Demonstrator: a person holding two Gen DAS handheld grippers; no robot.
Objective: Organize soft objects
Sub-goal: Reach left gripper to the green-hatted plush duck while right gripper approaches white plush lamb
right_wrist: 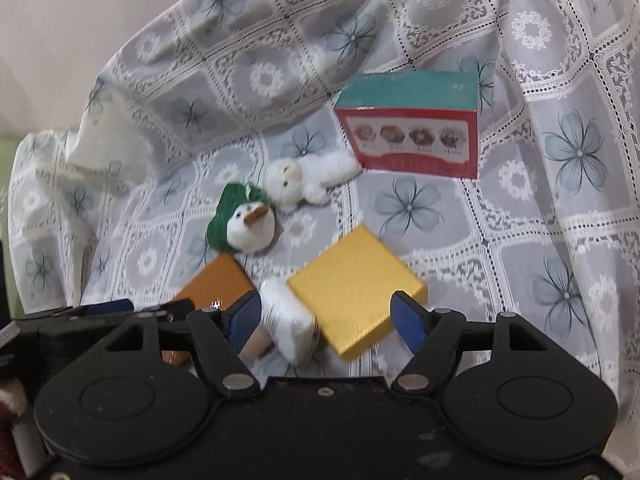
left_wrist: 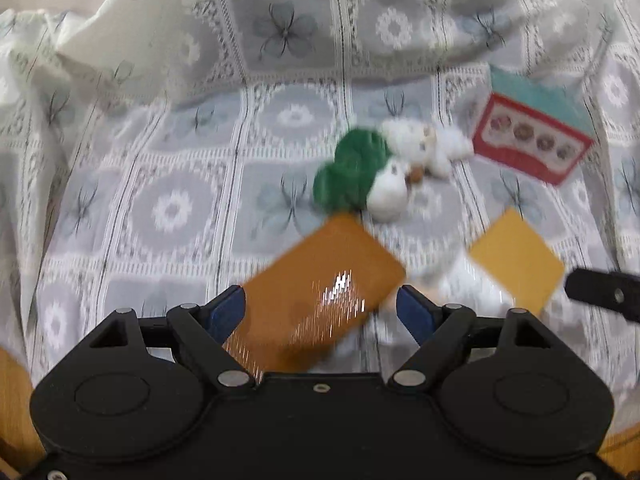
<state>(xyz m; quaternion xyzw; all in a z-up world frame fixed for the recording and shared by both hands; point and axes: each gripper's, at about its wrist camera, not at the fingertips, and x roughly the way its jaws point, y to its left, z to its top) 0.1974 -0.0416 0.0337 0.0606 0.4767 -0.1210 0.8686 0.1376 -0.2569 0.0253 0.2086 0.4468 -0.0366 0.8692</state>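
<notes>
In the left wrist view the left gripper point(left_wrist: 320, 308) stands with its blue pads parted; a flat brown rectangular box point(left_wrist: 324, 288) lies tilted beneath the gap, and the blur hides whether either pad touches it. Beyond its far corner sits a white plush head with a green knitted hat point(left_wrist: 360, 180), touching a small white fluffy toy animal point(left_wrist: 424, 146) behind it. A red-and-teal cardboard box printed with pastries point(left_wrist: 532, 136) stands to the right near a raised fold of the grey-and-white lace floral cloth point(left_wrist: 180, 200), whose left half lies bare. A flat gold square box point(left_wrist: 516, 260) lies near the right edge, just beside the black tip of the other tool. In the right wrist view the right gripper point(right_wrist: 326, 316) is parted wide, gripping nothing; the gold box point(right_wrist: 356, 292) and a white wrapped packet point(right_wrist: 288, 320) lie under the gap. The brown box point(right_wrist: 216, 284) is left of them, the hatted head point(right_wrist: 248, 224) and fluffy toy point(right_wrist: 304, 180) farther back, the pastry box point(right_wrist: 412, 136) against the draped cloth point(right_wrist: 560, 240).
</notes>
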